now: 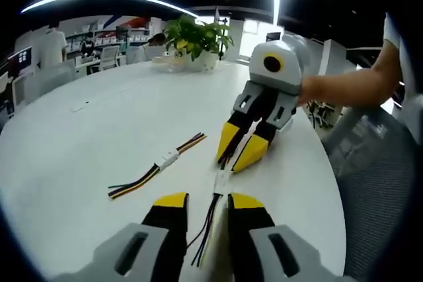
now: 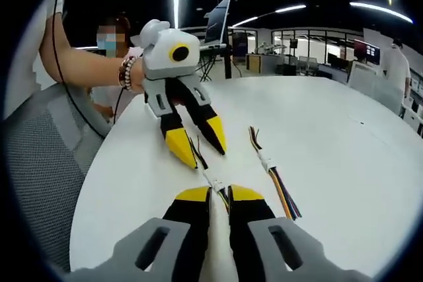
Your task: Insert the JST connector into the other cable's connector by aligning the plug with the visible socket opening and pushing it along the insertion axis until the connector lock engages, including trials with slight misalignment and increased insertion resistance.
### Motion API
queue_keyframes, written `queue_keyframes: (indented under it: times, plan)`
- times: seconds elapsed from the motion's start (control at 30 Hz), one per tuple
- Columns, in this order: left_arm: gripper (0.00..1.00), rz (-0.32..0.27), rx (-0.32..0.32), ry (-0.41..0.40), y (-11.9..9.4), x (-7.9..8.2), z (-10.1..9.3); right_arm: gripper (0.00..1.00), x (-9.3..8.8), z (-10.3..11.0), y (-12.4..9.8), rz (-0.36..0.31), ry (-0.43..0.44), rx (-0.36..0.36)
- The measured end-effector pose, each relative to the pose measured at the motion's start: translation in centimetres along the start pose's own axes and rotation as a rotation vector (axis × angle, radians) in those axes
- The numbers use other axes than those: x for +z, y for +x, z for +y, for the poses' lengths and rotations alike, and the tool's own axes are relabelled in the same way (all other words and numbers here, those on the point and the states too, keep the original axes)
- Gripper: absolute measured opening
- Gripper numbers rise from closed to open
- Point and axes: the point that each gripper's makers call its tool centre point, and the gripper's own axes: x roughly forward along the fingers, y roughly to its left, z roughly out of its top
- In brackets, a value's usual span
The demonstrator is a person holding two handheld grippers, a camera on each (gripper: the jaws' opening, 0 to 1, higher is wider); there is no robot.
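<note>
Left gripper view looks across a white round desk (image 1: 99, 123) with two cable assemblies on it. Its own left hand-held gripper (image 1: 206, 204) rises from the bottom, black jaws with yellow tips standing a narrow gap apart; between them runs a bundle of thin dark and yellow wires, though whether the pads actually pinch the wires cannot be told. That bundle belongs to the near cable (image 1: 210, 219), whose small white JST connector (image 1: 220, 179) lies just ahead of the jaw tips. At the connector's far end the right hand-held gripper (image 1: 239, 156) comes in from the upper right, held by a person's hand (image 1: 317, 90) — its yellow-tipped jaws are slightly parted and converge on dark wires at the connector (grip not clear).

To the left, apart from both grippers, lies the second cable (image 1: 158, 164): a white connector in the middle, coloured wires fanning out either end, flat on the desk. A potted plant (image 1: 197, 41) stands at the far edge.

Right gripper view gives the reverse angle. Here the right hand-held gripper (image 2: 219, 194) rises from the bottom with jaws close together around the wires, the white connector (image 2: 214, 183) just in front. The left hand-held gripper (image 2: 198, 153) reaches down from above, jaws parted a little, tips at the cable's other side. The second cable (image 2: 271, 170) lies to the right, untouched. A grey mesh chair (image 2: 39, 163) sits at the left.
</note>
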Motion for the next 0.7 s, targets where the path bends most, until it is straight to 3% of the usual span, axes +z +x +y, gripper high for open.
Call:
queue_keyframes:
  times: [0.17, 0.7]
  plan:
    - [0.11, 0.000, 0.024, 0.011, -0.1, -0.1, 0.8, 0.02, -0.2, 0.0, 0.2, -0.007, -0.004, -0.001]
    - [0.05, -0.028, 0.060, 0.019, 0.3, 0.3, 2.2, 0.02, 0.2, -1.3, 0.8, -0.054, 0.021, -0.037]
